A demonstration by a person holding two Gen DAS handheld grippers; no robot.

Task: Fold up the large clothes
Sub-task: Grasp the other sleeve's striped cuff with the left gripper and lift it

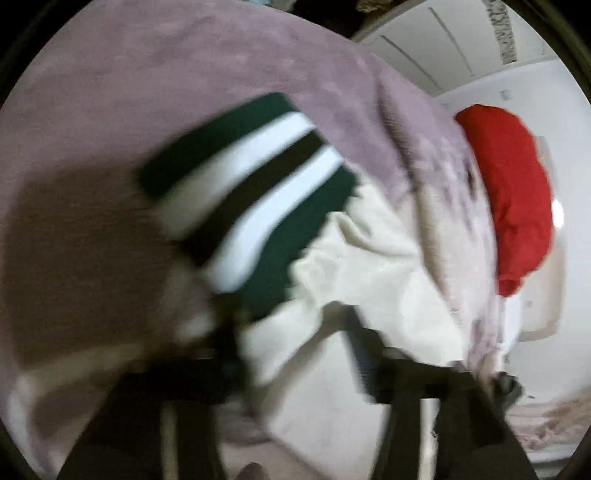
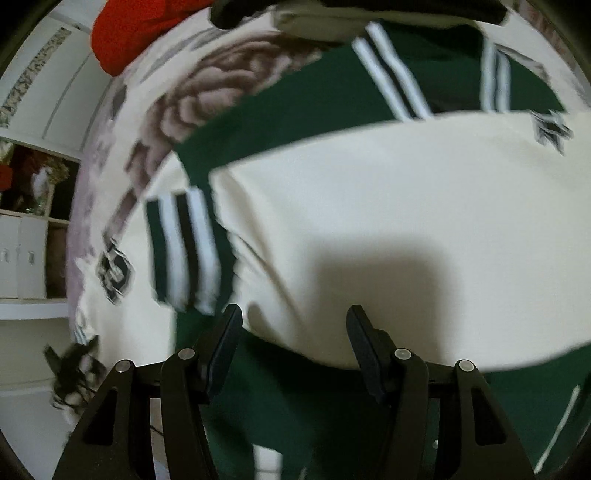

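A large cream and dark green jacket [image 2: 388, 206] with white-striped cuffs lies spread on a bed. In the right wrist view its cream body fills the middle and a striped cuff [image 2: 184, 251] lies at the left. My right gripper [image 2: 293, 325] is open, its fingers just above the jacket's green hem. In the left wrist view, which is blurred, the striped cuff [image 1: 251, 192] and cream sleeve [image 1: 369, 266] lie on the mauve blanket [image 1: 147, 92]. My left gripper [image 1: 295, 332] is open, with the sleeve fabric between its fingers.
A red garment [image 1: 513, 192] lies at the bed's far edge, also in the right wrist view [image 2: 136, 33]. A floral sheet [image 2: 221, 85] covers the bed beside the jacket. White cabinets [image 2: 22, 254] and a wall stand beyond the bed.
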